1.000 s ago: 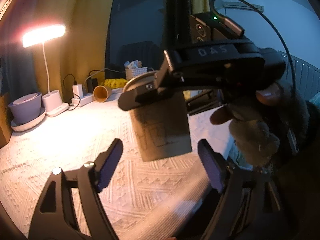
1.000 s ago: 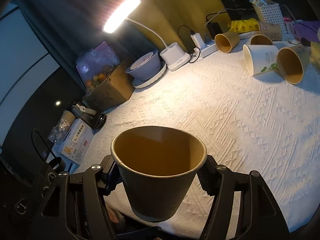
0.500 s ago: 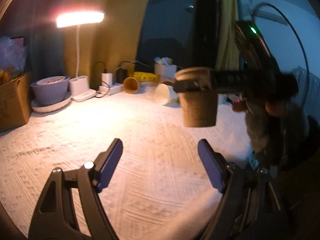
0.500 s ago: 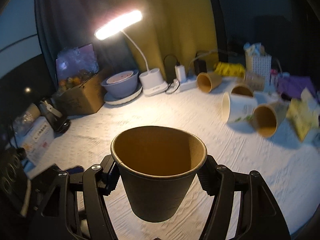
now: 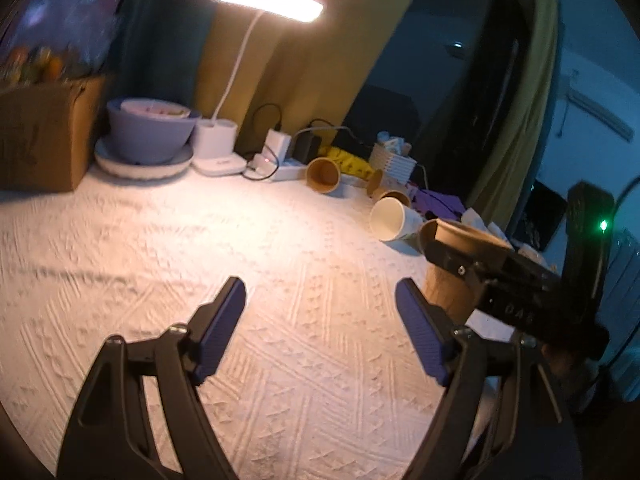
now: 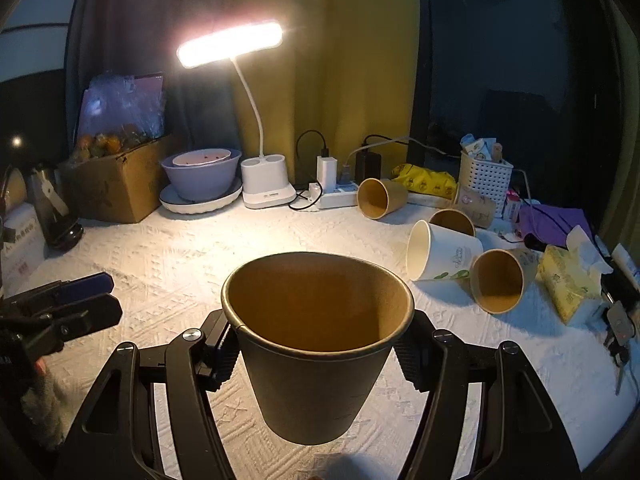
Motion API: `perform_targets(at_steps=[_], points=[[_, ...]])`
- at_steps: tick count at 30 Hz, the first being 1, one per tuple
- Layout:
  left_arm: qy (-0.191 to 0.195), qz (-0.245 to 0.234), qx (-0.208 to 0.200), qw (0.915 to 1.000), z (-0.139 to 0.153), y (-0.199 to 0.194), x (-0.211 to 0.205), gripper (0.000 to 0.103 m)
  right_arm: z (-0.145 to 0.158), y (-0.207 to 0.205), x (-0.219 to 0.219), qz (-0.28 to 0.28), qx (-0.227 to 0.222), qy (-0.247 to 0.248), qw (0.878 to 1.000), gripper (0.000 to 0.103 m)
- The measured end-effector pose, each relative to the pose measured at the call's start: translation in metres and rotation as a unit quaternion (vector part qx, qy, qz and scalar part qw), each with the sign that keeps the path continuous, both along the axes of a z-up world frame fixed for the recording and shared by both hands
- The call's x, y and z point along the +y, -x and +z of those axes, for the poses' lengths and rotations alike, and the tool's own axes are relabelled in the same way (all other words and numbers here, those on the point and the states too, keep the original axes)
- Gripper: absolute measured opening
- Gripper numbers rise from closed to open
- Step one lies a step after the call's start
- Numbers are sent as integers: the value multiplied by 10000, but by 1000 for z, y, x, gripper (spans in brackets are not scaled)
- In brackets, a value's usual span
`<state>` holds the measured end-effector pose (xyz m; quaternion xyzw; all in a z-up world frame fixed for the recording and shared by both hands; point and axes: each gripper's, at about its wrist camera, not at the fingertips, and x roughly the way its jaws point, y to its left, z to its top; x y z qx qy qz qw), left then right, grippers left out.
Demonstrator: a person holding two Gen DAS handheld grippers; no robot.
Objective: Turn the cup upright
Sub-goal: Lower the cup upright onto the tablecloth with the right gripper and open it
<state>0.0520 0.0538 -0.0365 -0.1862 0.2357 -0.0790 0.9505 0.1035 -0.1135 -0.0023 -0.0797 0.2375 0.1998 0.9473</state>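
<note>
1. We are keeping the left gripper (image 5: 320, 328) idle, its jaws spread wide with nothing between them, over the white textured cloth (image 5: 200, 240)
2. We are gripping the brown paper cup (image 6: 316, 340) in the right gripper (image 6: 316, 354), jaws clamped against its side wall below the rim
3. We are judging the flip itself as done: the mouth is facing up, the long axis is running near vertical, narrow base down
4. We are judging the set-down and release as remaining; whether the base is touching the cloth is unclear
5. We are noting other cups (image 6: 444, 252) lying on their sides further right
</note>
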Motion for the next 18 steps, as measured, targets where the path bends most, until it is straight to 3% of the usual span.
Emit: perform_targets(at_steps=[5,18], points=[[-158,142,352,9992,-9,-8,-6,78,-9,-1,9,-3,57,-30,10000,68],[-166,189,426,9988,-10,-10,-5,78,-27,3,36,224,233,297,9990,68]])
